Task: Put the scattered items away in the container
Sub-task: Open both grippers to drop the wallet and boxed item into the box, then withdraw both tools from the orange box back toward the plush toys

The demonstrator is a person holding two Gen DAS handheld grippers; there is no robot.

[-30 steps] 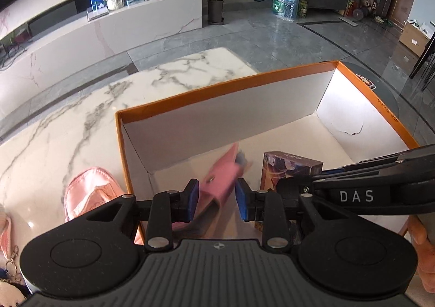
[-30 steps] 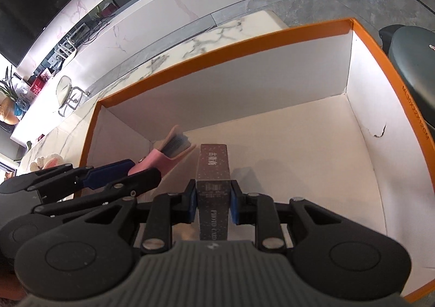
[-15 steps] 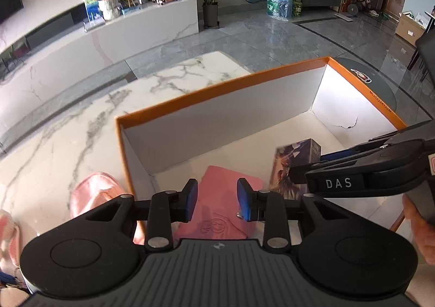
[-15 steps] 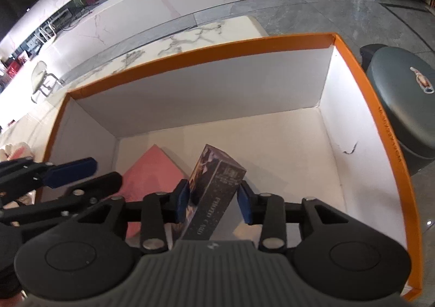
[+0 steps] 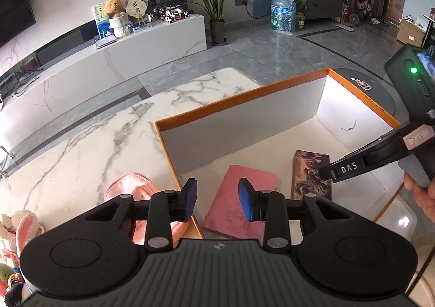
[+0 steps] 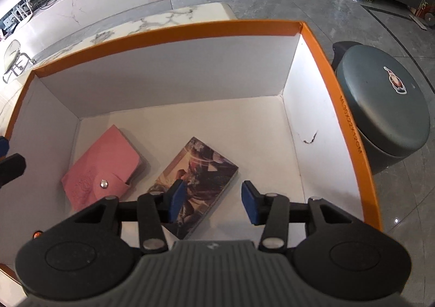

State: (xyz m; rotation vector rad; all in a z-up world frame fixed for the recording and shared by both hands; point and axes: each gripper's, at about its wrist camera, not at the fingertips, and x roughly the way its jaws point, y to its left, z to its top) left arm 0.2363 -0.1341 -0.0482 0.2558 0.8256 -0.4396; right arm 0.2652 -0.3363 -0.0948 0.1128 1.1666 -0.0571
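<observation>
Both the left gripper [image 5: 217, 199] and right gripper [image 6: 212, 201] hang spread and empty above the orange-rimmed box [image 6: 168, 29], where a pink wallet [image 6: 102, 165] and illustrated card box [image 6: 198, 173] lie flat at lower centre.

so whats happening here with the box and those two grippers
A person holding a gripper in each hand is tidying items into the orange-rimmed box. The pink card wallet and the illustrated card box now lie flat on its floor. The left gripper and right gripper hang above them, jaws just opened and empty. A pink pouch waits on the marble table.
</observation>
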